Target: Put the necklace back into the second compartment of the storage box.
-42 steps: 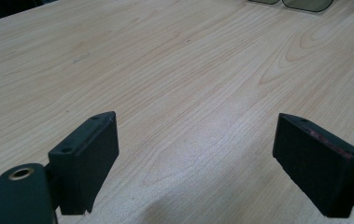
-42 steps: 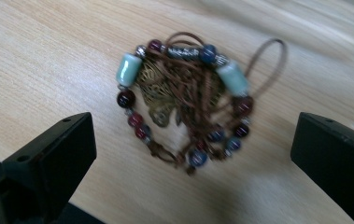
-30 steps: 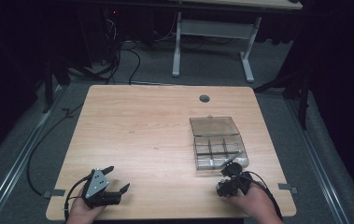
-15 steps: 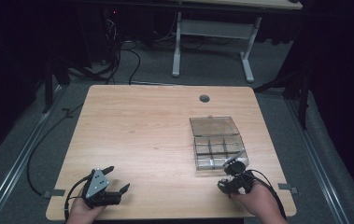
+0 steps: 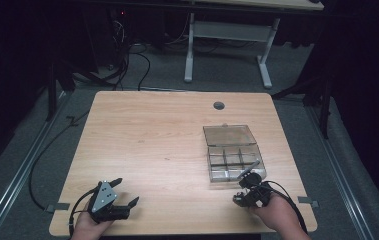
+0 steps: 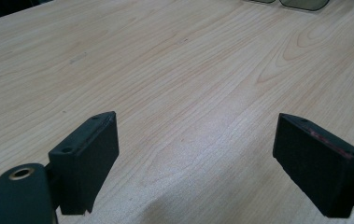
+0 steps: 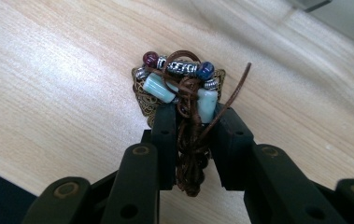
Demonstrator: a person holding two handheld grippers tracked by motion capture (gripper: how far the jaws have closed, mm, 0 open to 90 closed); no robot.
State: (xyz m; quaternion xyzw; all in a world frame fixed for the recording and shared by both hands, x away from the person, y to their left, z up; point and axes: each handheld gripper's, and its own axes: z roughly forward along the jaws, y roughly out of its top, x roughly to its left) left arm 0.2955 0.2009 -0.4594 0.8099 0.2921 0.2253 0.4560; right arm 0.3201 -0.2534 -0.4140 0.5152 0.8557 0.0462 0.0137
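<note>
My right gripper point(image 7: 194, 114) is shut on a bundle of beaded jewellery point(image 7: 177, 81): brown cord, pale green, red, blue and silver beads, and a brass filigree piece. In the high view that gripper point(image 5: 251, 189) sits at the table's front right, just in front of a clear plastic compartment box point(image 5: 233, 152) whose lid lies open behind it. My left gripper point(image 5: 118, 197) rests at the front left, open, with bare wood between its jaws point(image 6: 193, 154).
The wooden table point(image 5: 157, 135) has a round cable hole point(image 5: 219, 105) near its far edge. Cables trail off the left side onto the grey floor. A white desk frame point(image 5: 227, 45) stands beyond the table.
My right gripper has turned and shifted slightly by the box's front corner with the jewellery in it. The left gripper has stayed where it was.
</note>
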